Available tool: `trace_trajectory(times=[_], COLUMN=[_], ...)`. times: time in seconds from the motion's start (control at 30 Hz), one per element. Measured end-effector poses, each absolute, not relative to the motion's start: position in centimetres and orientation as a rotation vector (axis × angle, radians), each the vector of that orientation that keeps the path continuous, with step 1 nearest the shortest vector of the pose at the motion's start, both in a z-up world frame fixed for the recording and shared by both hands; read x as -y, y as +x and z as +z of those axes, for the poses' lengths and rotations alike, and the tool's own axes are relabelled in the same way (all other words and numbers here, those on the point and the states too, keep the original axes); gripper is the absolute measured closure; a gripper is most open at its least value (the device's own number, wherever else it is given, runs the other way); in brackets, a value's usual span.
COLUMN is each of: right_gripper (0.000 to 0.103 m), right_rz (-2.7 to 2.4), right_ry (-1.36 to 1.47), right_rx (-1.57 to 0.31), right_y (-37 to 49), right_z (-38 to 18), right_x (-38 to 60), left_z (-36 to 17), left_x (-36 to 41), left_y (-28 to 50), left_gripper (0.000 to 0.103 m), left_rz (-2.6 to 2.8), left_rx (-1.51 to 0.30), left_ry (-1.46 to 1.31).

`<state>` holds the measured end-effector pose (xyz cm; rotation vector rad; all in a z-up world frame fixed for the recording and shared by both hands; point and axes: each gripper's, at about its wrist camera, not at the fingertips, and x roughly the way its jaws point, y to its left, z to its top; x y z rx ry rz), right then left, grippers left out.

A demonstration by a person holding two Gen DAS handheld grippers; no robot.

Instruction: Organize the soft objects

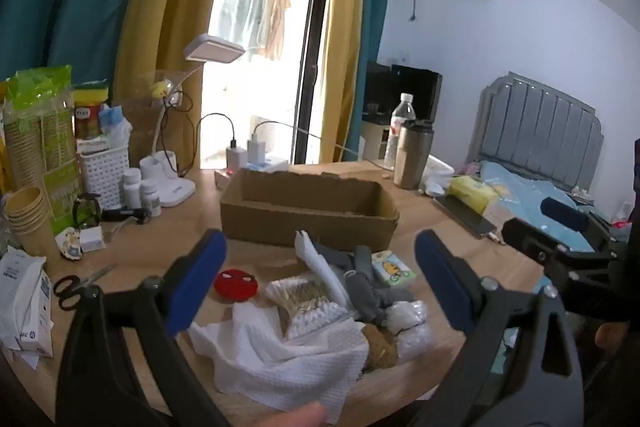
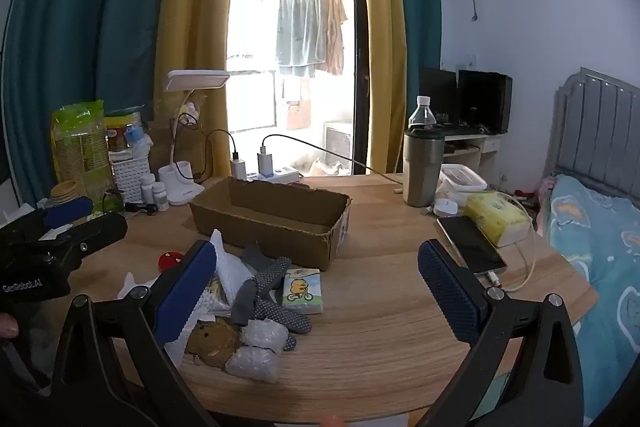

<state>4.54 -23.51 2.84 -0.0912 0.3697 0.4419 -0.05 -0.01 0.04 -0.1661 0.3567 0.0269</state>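
Nearest: white waffle-weave cloth (image 1: 280, 359), crumpled at the wooden tabletop (image 2: 380, 327) edge. Rightward: red round plush (image 1: 235, 285), grey dotted socks (image 2: 276, 303), bubble-wrap wads (image 2: 260, 347). Behind: empty open cardboard box (image 1: 308, 207). Left claw (image 1: 320, 279) and right claw (image 2: 320, 283) both agape, holding nothing. Judged: sorting not begun; next, grasp one item. Pile's underside hidden.
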Motion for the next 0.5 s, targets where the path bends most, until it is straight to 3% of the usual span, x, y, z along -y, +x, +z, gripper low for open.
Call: trace_trajectory(times=[0.5], right_gripper=[0.0], right_rz=[0.441], right_ry=[-0.091], right_rx=[-0.343], right_y=[4.3], right_z=[2.9], right_x=[23.1], left_z=[-0.6], left_x=[-0.6], left_y=[-0.6], left_gripper=[0.007], left_rz=[0.041], left_rx=[-0.369], left_ry=[-0.17])
